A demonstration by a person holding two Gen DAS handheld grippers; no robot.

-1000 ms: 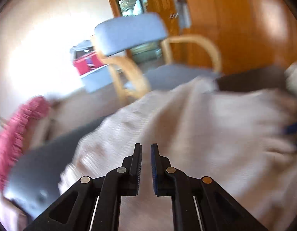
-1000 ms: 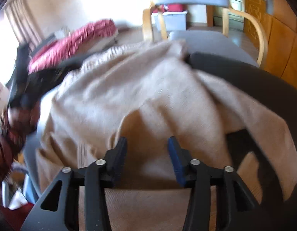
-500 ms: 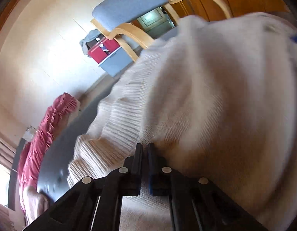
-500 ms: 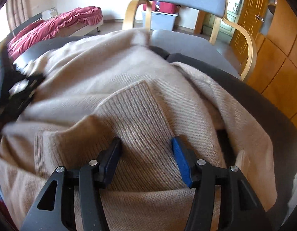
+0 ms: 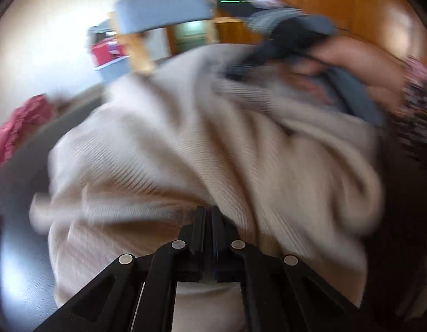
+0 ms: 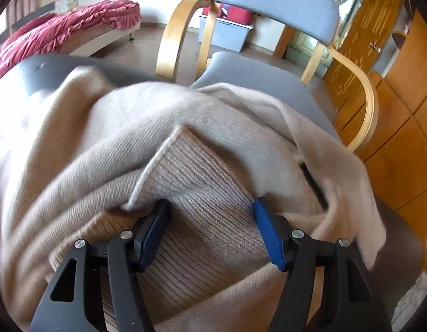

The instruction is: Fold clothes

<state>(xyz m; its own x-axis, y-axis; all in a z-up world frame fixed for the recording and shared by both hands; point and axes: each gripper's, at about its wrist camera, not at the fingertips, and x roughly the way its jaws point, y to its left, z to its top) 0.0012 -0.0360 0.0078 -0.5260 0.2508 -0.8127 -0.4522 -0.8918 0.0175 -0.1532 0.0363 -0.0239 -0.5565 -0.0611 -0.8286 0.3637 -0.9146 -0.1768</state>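
From the left wrist view, the left gripper (image 5: 208,215) was closed tight, its two jaws pressed together just under a fold of the beige sweater (image 5: 202,149). Whether a thin edge of knit was pinched between them could not be told through the blur; the fold bunched right over the tips, which fits a grip meant to carry that edge. The sweater lay heaped on the dark table (image 5: 17,193), covering most of it. Beyond the sweater, on its far right side, the person's right hand (image 5: 360,66) held the other tool low over the cloth, probably so both ends of the garment could be worked together. A grey chair (image 5: 161,8) stood behind the table, on the far side of the sweater.

From the right wrist view, the right gripper (image 6: 210,221) had its jaws opening, with the ribbed band (image 6: 202,191) of the sweater lying between the blue pads (image 6: 264,232) but not squeezed by them. That reads as a release, the band set down on top of the sweater's body to make a fold. The sweater sat in front of the chair (image 6: 269,2), its far edge close to the chair seat. A red bedspread (image 6: 64,27) lay well away, left of the chair.
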